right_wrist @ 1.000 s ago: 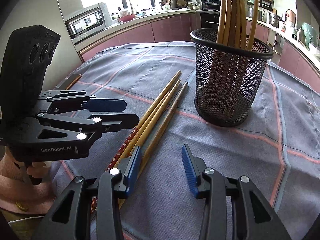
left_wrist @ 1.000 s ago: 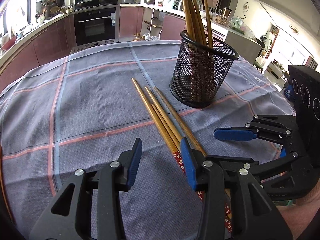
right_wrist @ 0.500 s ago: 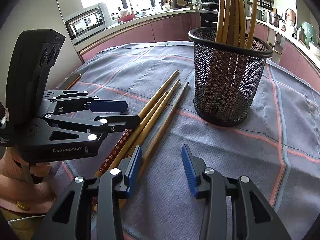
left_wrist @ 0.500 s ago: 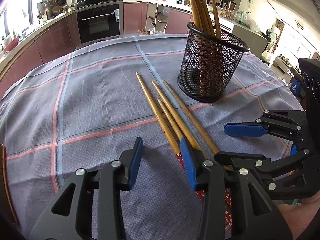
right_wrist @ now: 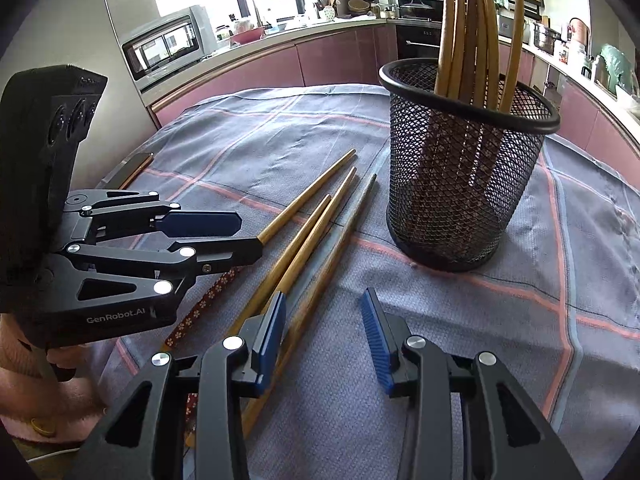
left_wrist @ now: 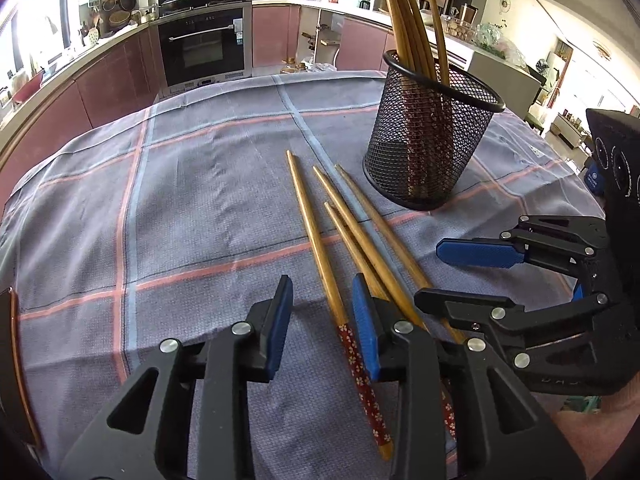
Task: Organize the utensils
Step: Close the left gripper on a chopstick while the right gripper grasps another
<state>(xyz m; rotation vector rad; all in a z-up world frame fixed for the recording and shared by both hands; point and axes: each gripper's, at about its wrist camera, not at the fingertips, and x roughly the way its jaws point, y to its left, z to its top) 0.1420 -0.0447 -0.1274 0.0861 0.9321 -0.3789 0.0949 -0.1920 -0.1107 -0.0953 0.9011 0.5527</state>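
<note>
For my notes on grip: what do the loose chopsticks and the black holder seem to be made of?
Chopsticks: probably bamboo or wood, golden-brown with a slight sheen; the thick ends carry a red flower pattern. Holder: apparently black metal mesh, since you see through it, with a solid rim.

Home kitchen, built-in oven, pink cabinets, microwave, hanging pans, cloth-covered table

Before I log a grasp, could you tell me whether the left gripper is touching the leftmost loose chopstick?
Cannot tell. In the left wrist view the left gripper is open, and the leftmost chopstick passes between its pads; neither view shows contact or a gap plainly.
</note>
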